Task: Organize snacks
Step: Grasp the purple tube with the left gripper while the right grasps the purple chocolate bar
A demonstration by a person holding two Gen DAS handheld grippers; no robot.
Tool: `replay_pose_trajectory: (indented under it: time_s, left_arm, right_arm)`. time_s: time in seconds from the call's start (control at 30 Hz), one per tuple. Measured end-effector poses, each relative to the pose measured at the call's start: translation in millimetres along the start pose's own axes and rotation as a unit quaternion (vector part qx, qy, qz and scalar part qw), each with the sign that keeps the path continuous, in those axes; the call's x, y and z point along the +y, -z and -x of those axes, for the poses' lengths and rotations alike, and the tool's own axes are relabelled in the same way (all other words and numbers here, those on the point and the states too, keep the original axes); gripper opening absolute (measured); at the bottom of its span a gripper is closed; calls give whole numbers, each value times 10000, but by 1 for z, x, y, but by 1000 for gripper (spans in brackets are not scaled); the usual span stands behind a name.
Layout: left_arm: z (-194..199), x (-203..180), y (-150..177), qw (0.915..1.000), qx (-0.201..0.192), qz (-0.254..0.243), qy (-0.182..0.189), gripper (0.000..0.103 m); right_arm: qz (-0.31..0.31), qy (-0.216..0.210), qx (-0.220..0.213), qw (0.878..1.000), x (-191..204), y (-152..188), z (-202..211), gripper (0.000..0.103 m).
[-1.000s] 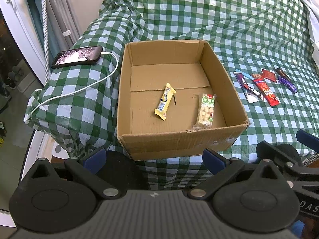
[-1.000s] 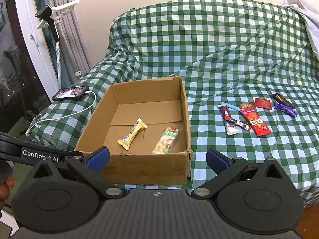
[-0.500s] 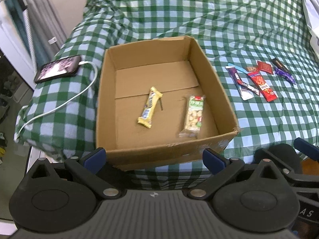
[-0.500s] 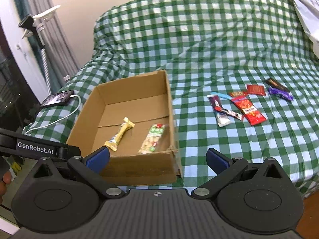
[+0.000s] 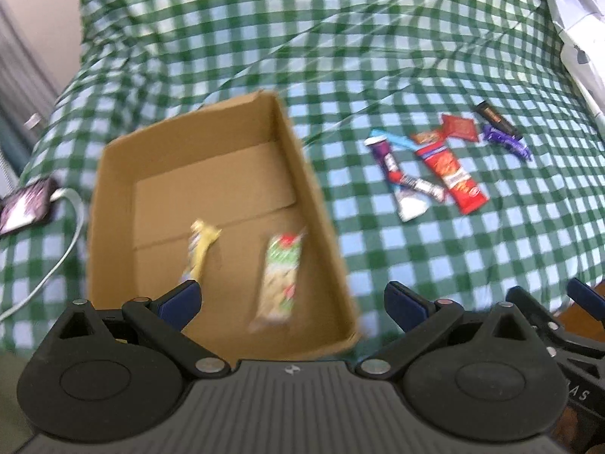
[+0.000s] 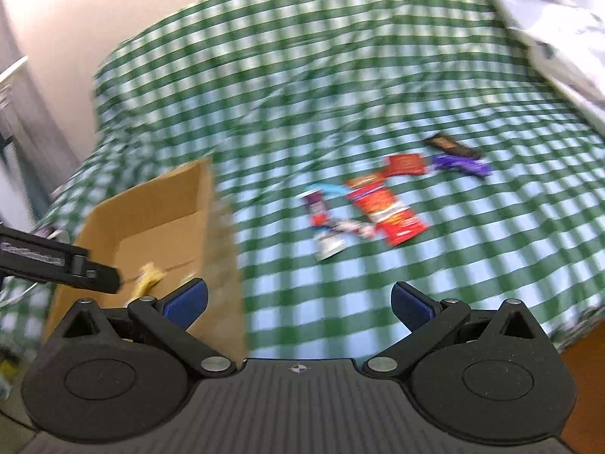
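Both tongs hang wide open and empty over the near edge of the bed: my left gripper (image 5: 291,297) sits above the front wall of the cardboard box (image 5: 314,196), my right gripper (image 6: 298,297) looks past the box's right side toward the loose snacks. Green-checked bedcover (image 5: 378,56) spreads under everything.

Inside the box lie two packs, a yellow bar (image 5: 198,249) and a green-and-white nut pack (image 5: 281,276), both lengthwise, pointing away from me.

Still out on the cover, well to the right of the box, is the cluster I judge the next pick must come from. From my right tongs it lies ahead and slightly right; from my left it is far off to the right, so the right hand is the nearer one.

Largest there is the red snack pack (image 6: 387,210), its long axis running from far-left to near-right. Beside it, the purple-and-white wrapper (image 6: 323,227) points nearly straight away from me. Farther back sit a small red square packet (image 6: 404,162), a purple twist-wrapped candy (image 6: 461,164) and a dark bar (image 6: 450,145); blur hides their print.
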State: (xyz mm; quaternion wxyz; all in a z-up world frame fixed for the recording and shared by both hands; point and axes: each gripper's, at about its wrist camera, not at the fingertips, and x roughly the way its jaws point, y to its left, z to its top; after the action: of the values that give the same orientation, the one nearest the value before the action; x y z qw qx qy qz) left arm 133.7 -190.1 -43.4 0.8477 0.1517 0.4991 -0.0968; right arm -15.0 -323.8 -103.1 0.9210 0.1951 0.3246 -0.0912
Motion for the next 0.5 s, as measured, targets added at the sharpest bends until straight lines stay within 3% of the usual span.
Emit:
replay_pose_trajectory:
  time_s: [0.33, 0.5]
  left_arm:
    - [-99, -81, -93, 9979, 477, -109, 421, 103]
    - [-173, -107, -130, 9967, 753, -28, 307, 103]
  right_arm:
    - [-147, 964, -317, 9947, -105, -56, -59, 102]
    - [167, 1393, -464, 9890, -151, -90, -120, 102]
